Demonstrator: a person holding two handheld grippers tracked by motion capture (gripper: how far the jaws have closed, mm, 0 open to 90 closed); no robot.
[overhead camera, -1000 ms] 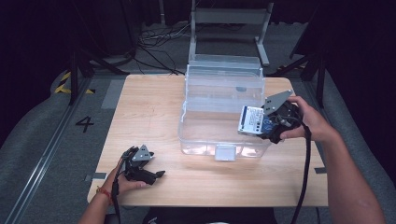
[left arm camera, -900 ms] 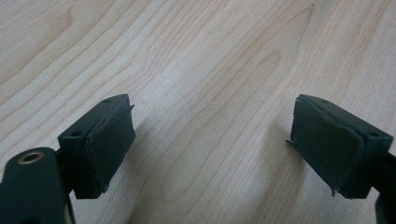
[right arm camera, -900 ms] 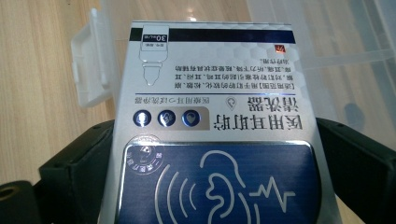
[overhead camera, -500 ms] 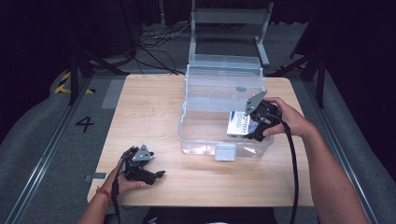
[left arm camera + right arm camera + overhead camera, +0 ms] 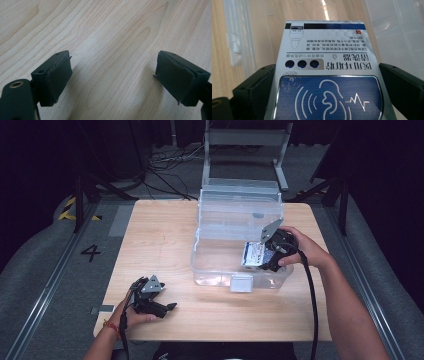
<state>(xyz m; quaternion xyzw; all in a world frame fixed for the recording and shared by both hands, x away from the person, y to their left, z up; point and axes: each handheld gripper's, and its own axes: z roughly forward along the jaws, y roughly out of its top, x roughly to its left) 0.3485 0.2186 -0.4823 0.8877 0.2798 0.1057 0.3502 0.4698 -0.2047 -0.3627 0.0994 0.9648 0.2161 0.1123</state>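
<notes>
The blue-and-white carton [image 5: 254, 255] is seen right of centre in the high view, held inside the clear plastic bin [image 5: 235, 215], low against the bin's right-hand part. It is clamped between the fingers of the right gripper [image 5: 267, 257], which is gripped by the person's right hand [image 5: 300, 250] at the bin's right wall. In the right gripper view the carton [image 5: 324, 75] takes up the middle and lower part of the frame; a dark blue panel with a white ear-and-wave drawing is printed on its lower half, and a white panel with upside-down Chinese print, three dark dots and a small bottle drawing lies above it. One black finger [image 5: 259, 87] is pressed to the carton's left side and the other to its right side. Pale bin walls and the wooden counter beneath are seen beyond the carton at the top of that frame.

The left gripper [image 5: 150, 299] is seen at the lower left of the high view, resting on the wooden counter [image 5: 160, 235], well apart from the bin, with the person's left hand [image 5: 131, 312] around it. In the left gripper view its fingers [image 5: 58, 75] are spread wide with nothing between them but bare wood grain.

A white latch tab [image 5: 241, 283] is seen on the bin's near wall, and the bin's lid is raised at the far side.
</notes>
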